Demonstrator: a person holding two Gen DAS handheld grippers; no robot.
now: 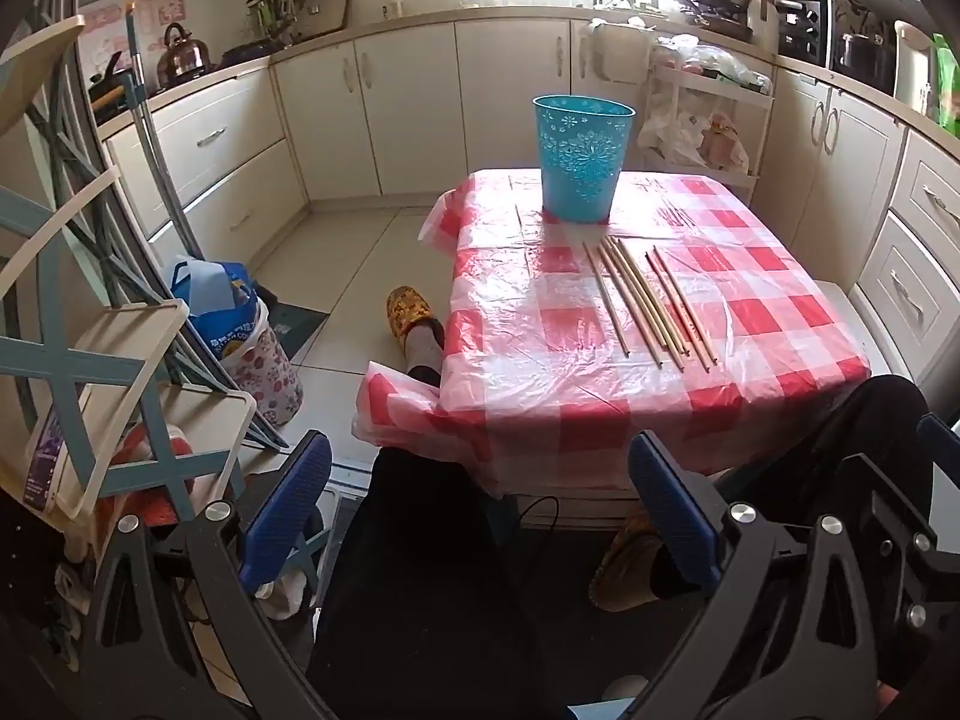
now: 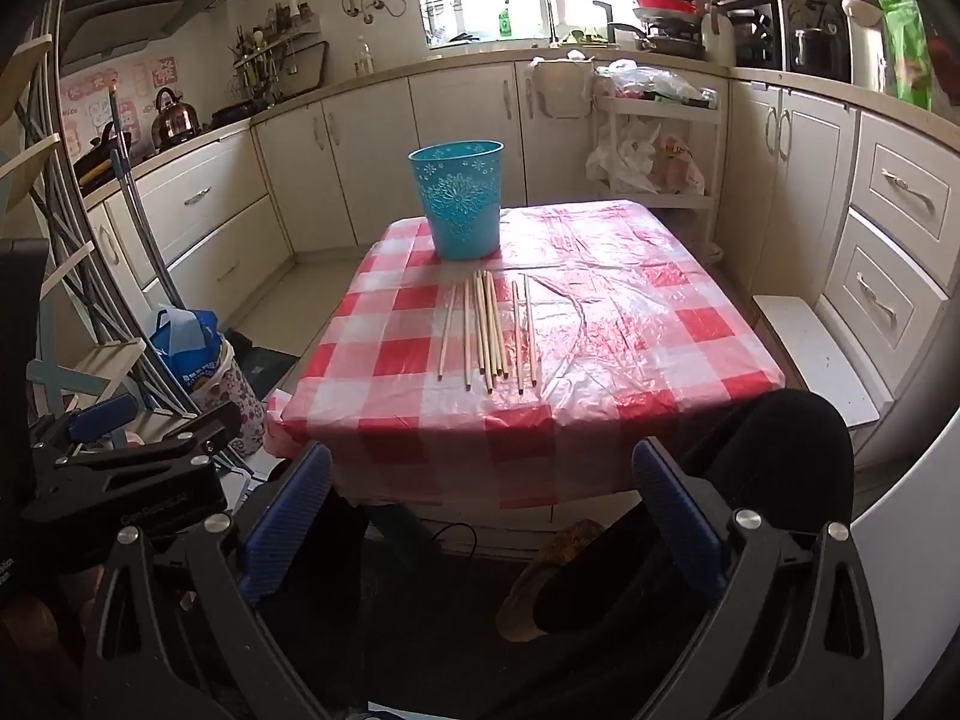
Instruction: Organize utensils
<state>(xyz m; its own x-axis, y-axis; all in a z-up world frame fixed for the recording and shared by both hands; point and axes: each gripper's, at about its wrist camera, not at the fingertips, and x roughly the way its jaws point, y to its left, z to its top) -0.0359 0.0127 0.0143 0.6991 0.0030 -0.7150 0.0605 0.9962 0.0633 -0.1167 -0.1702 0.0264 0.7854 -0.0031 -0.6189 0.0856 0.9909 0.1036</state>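
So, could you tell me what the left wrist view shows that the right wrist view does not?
Only the left wrist view shows a foot in a yellow slipper on the floor beside the table. Only the right wrist view shows the sink tap at the window and the left gripper from the side, open. Both share the blue bucket standing on the checked tablecloth, the chopsticks lying before it, and the kettle.

A home kitchen: cream cabinets [image 2: 384, 138] wrap the walls under a worktop, with a kettle [image 2: 174, 114] on the hob, a sink tap [image 2: 531, 3] beneath the window (bright daylight), and a checked-cloth table [image 2: 630, 324].
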